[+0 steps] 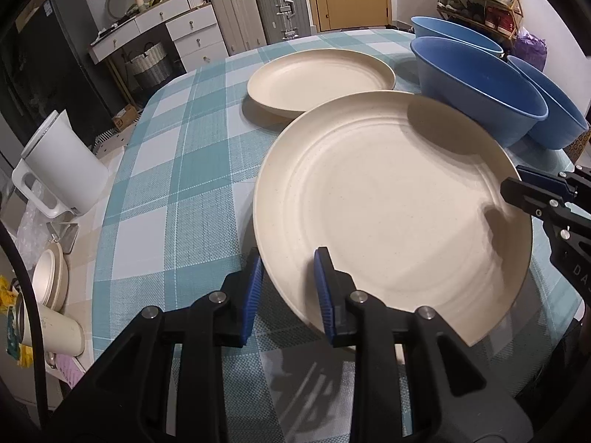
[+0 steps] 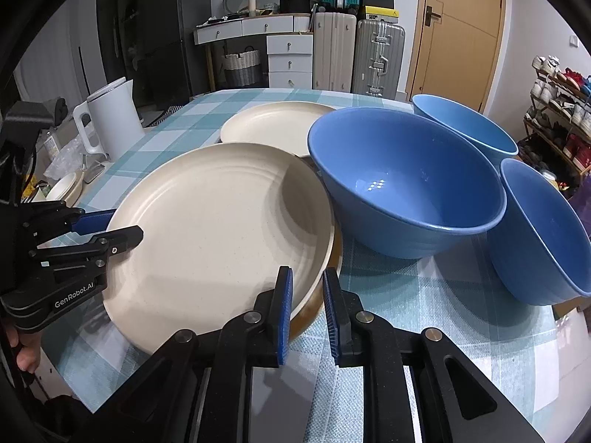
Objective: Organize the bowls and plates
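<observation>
A large cream plate (image 1: 391, 203) (image 2: 221, 229) is held over the checked tablecloth (image 1: 166, 184) by both grippers. My left gripper (image 1: 288, 256) (image 2: 123, 225) is shut on its near-left rim, one pad on top and one below. My right gripper (image 2: 307, 271) (image 1: 515, 181) is shut on the opposite rim, beside the bowls. The plate tilts a little and its underside shows dark at the right edge. A second cream plate (image 1: 321, 81) (image 2: 273, 129) lies flat farther back. Three blue bowls (image 1: 476, 85) (image 2: 406, 184) stand at the right, the nearest one touching or overlapping the held plate's edge.
A white kettle (image 1: 62, 166) (image 2: 114, 122) stands at the table's left edge. Near it are a cream lidded dish (image 1: 51, 280) and a tumbler (image 1: 51, 328) lying on its side. Past the table's far end are drawers, suitcases and a shoe rack (image 2: 554, 129).
</observation>
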